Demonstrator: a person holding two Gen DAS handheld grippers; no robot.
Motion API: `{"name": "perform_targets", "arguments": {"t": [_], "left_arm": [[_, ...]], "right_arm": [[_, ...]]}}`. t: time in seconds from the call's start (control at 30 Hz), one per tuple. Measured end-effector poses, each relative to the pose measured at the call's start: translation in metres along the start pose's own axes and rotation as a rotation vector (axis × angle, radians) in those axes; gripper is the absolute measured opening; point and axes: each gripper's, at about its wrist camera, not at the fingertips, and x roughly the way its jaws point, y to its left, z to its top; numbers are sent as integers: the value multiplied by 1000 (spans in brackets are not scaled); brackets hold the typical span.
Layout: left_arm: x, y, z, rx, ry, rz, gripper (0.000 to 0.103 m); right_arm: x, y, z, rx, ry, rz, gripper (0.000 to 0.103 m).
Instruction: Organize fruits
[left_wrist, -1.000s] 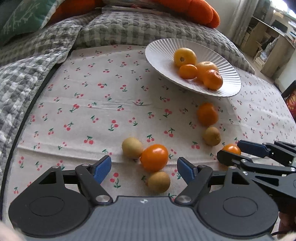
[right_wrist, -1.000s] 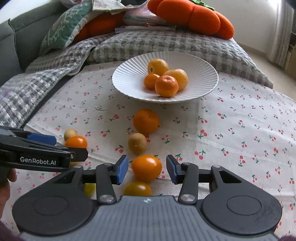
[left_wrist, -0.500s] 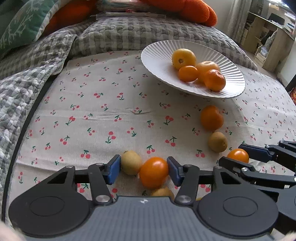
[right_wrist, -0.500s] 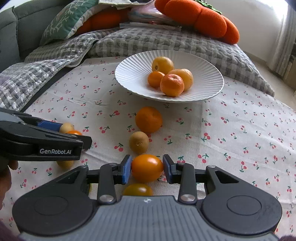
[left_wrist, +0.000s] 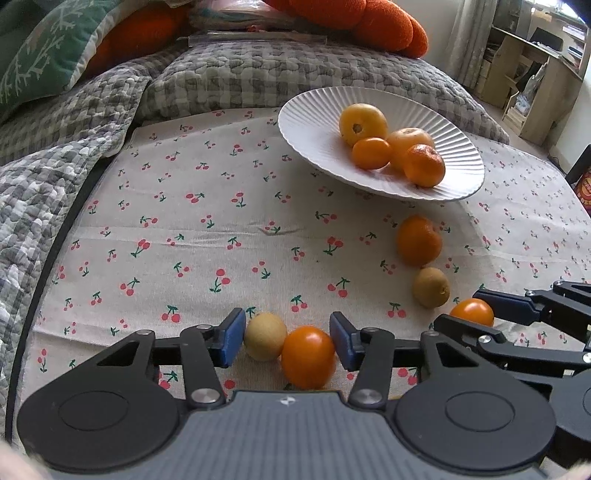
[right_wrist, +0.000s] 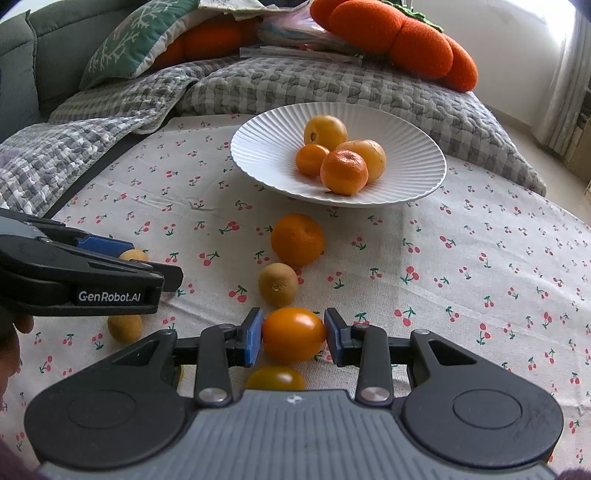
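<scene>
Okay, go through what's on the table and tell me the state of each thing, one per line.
Right tool: shut on an orange tomato.
Left tool: jaws just closing around a second orange tomato and a tan fruit.
White plate: holds four fruits.
Mandarin: loose on cloth.

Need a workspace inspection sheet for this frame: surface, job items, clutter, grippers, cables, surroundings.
Surface: cherry-print cloth, flat.
Job's things: white plate holds four fruits; mandarin and brown fruit loose on cloth.
Clutter: nothing seen.
Grippers: right gripper shut on orange tomato; left gripper has just been closing, tan fruit and second tomato together between its pads.
Cables: nothing seen.
Surroundings: checked quilt, orange cushion.
</scene>
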Motion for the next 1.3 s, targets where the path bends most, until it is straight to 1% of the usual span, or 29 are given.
{"name": "perform_targets", "arguments": {"t": [0.07, 0.1, 0.13, 0.2, 0.27, 0.33, 0.37, 0.43, 0.53, 0.6, 0.7, 0.77, 0.9, 0.97, 1.1, 1.2, 1.3], "left_arm": [[-3, -1, 1, 6, -15, -1, 29], [-5, -2, 2, 14, -21, 3, 11], [-6, -2, 2, 15, -18, 2, 10], [-3, 1, 3, -15, 7, -35, 10], [2, 4, 2, -37, 37, -71, 11], [3, 6, 2, -47, 30, -69, 13], [2, 5, 2, -41, 31, -64, 15], [2, 5, 2, -39, 32, -61, 27], [1, 7, 3, -54, 40, -60, 35], [0, 15, 7, -95, 43, -76, 37], [-2, 30, 11, -169, 49, -117, 39], [-3, 35, 12, -197, 55, -131, 39], [-16, 32, 2, -197, 81, -185, 39], [-26, 27, -5, -179, 77, -205, 41], [-30, 9, -15, -111, 87, -169, 41], [-31, 8, -18, -115, 97, -166, 41], [-32, 5, -21, -81, 79, -132, 41]], "right_arm": [[-1, 0, 0, 0, -4, -1, 32], [-1, 0, 0, 2, -6, -1, 32], [-2, 0, 0, 2, -7, 0, 32], [-2, 0, 1, 9, -8, 3, 32], [-1, -1, 1, 16, -5, 7, 32], [1, -1, -1, 21, 2, 6, 32], [2, -1, -1, 23, 4, 7, 32], [2, -1, -1, 25, 4, 8, 32], [1, -4, -1, 48, 2, 21, 32], [0, -8, 0, 69, 0, 29, 32], [-3, -9, 1, 79, -10, 27, 32], [-5, -10, 1, 80, -16, 32, 32], [-13, -15, 5, 96, -36, 42, 32], [-15, -19, 7, 104, -42, 43, 32], [-16, -19, 7, 106, -44, 43, 32], [-18, -18, 7, 101, -49, 46, 32], [-18, -19, 8, 104, -50, 56, 32]]}}
